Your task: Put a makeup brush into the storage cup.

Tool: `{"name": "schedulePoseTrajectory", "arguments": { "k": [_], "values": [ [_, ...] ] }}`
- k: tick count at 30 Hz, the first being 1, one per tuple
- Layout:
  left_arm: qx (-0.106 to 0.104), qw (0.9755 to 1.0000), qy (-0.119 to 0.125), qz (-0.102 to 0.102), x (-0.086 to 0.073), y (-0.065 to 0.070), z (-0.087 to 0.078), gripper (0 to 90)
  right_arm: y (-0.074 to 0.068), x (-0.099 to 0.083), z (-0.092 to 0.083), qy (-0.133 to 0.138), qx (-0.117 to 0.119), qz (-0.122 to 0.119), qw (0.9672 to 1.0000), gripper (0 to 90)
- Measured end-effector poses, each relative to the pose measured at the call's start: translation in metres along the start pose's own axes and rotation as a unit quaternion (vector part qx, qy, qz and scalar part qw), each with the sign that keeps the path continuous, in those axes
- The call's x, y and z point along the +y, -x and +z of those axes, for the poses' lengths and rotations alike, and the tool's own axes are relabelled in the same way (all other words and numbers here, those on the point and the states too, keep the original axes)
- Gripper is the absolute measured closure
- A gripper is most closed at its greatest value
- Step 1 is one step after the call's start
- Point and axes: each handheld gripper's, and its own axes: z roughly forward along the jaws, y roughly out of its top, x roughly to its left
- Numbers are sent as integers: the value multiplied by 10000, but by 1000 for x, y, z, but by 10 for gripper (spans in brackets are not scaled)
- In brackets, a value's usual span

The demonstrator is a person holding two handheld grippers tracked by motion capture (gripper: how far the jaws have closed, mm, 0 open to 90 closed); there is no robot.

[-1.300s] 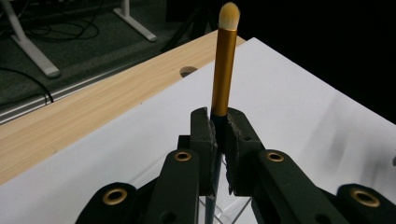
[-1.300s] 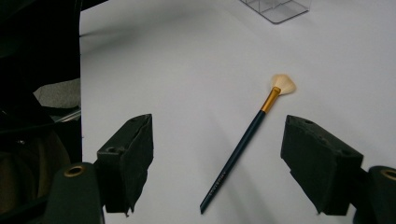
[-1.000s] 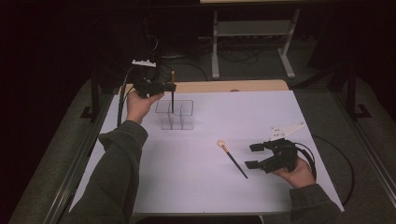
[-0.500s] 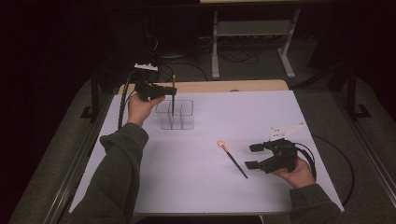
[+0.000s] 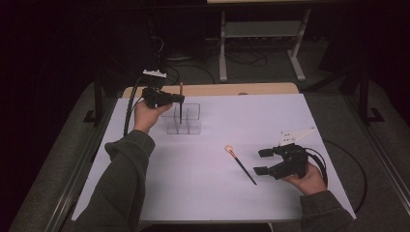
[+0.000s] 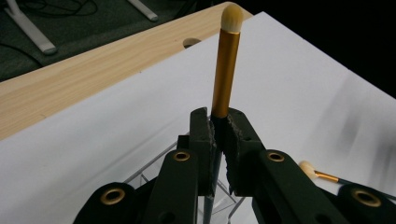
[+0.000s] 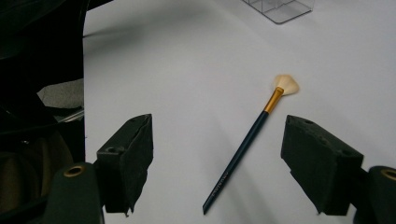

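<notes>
Pinching a gold-handled brush (image 6: 226, 70) upright over the clear organiser (image 5: 183, 118), the left gripper (image 5: 178, 99) has its jaws clamped tight. The right gripper (image 5: 263, 161) rests with jaws spread beside a fan brush (image 7: 247, 142) on the table (image 5: 217, 193)

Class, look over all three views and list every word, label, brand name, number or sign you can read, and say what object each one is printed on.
Fan brush lying on the white table cover: a small pale print near the end of its dark handle, too small and blurred to read.
Gold-ferruled brush in the left tool: no lettering.
Clear organizer: no label.
Nothing else carries readable text.
</notes>
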Motion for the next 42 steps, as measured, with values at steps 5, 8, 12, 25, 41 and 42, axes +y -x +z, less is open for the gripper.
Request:
{"name": "schedulePoseTrajectory", "arguments": {
  "k": [5, 8, 12, 25, 41, 42],
  "values": [
    [17, 10000, -67, 25, -3, 1, 2, 818, 0, 0, 1, -16, 7, -10, 10000, 243],
    [36, 9999, -99, 25, -4, 2, 3, 818, -1, 0, 1, -22, 7, -12, 10000, 243],
    [57, 9999, -139, 60, -6, 2, 3, 818, -1, 0, 1, -36, 18, -9, 10000, 242],
    [117, 9994, -298, 118, -9, 4, 5, 792, -1, 1, 2, -52, 33, -26, 10000, 240],
    [182, 9994, -265, 135, -9, 5, -5, 663, -2, 1, 3, -43, 31, -20, 10000, 240],
    [186, 9994, -264, 134, -9, 6, -6, 663, -2, 1, 3, -42, 30, -22, 10000, 240]
  ]
}}
